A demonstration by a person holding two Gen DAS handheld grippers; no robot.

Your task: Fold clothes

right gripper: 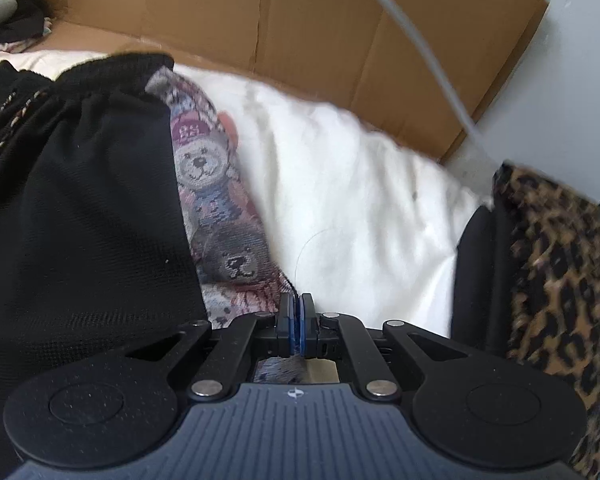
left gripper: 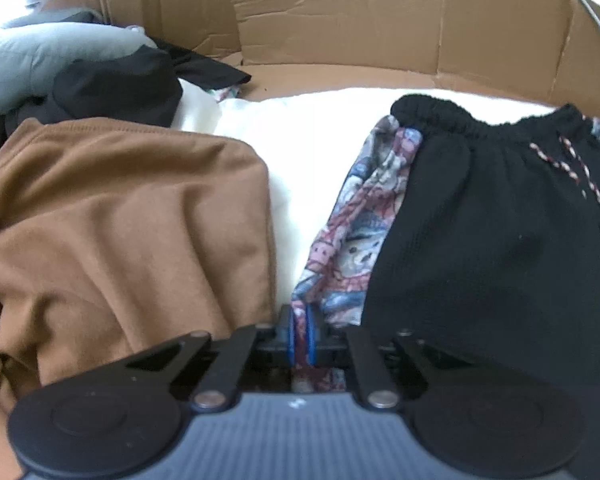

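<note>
The black knitted shorts with bear-patterned side panels [left gripper: 488,216] lie spread flat on the white padded cover [left gripper: 308,152], elastic waistband toward the far edge of the cover, where a brown cardboard wall [left gripper: 380,16] stands, and the leg ends toward the near edge. A braided drawstring [left gripper: 580,176] trails down the front.

The left gripper [left gripper: 300,332] is pressed together on the bear-patterned strip at the shorts' left side, down at the hem end; cloth runs right through between its blue pads. The right gripper [right gripper: 297,328] is likewise pinching the matching strip on the shorts' right side, also at the hem end. So each hand has one lower corner, and the garment stretches away from both grippers, its long axis running from the near edge straight out to the waistband. Neither hand is nearer than the other; they sit level across the width.

From that hold, I would judge a hem-to-waistband fold would carry both corners forward along that axis, though a sideways fold fits too.

To the left of the shorts a crumpled tan-brown garment [left gripper: 124,220] lies near the left gripper, with a heap of black and grey clothes [left gripper: 80,80] behind it at the far-left corner. At the cover's right edge lies a leopard-print fabric [right gripper: 560,260].
</note>
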